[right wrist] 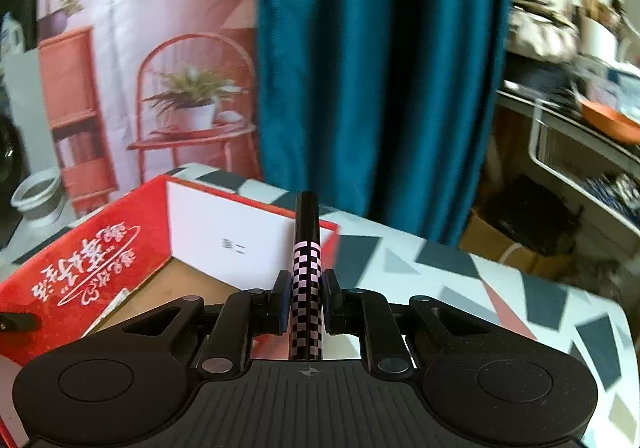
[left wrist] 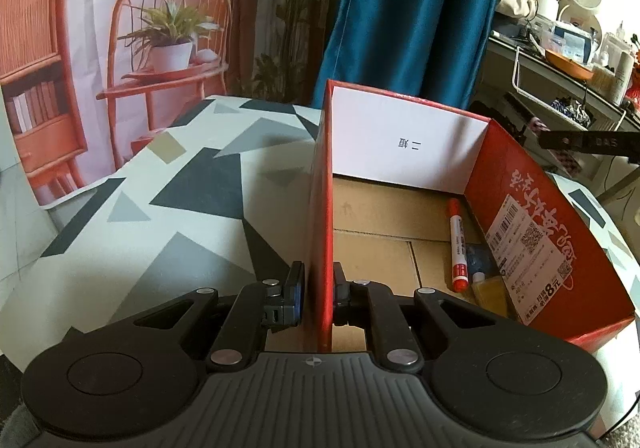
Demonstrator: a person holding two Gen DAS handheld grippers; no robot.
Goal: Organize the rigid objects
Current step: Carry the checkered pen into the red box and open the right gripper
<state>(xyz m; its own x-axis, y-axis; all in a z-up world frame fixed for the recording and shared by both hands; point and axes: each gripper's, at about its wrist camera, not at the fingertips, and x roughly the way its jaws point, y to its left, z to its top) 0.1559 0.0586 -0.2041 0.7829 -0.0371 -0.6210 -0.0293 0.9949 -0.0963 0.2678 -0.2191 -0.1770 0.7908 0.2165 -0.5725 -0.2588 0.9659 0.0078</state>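
A red cardboard box (left wrist: 520, 215) stands open on the patterned table. My left gripper (left wrist: 319, 288) is shut on the box's left wall (left wrist: 320, 207), one finger on each side. Inside the box lie a red-and-white marker (left wrist: 457, 244) and a small yellow bottle (left wrist: 490, 292). My right gripper (right wrist: 306, 296) is shut on a black tube with a pink checkered band (right wrist: 306, 280), held above the box's right edge (right wrist: 80, 248). The tube's black tip also shows in the left wrist view (left wrist: 588, 141), beyond the box's right wall.
The table (left wrist: 180, 187) carries a cloth of grey, black and white triangles. A blue curtain (left wrist: 408, 7) and a printed backdrop with a chair hang behind. A cluttered shelf (left wrist: 560, 59) stands at the right, with a cardboard carton (right wrist: 500, 248) below it.
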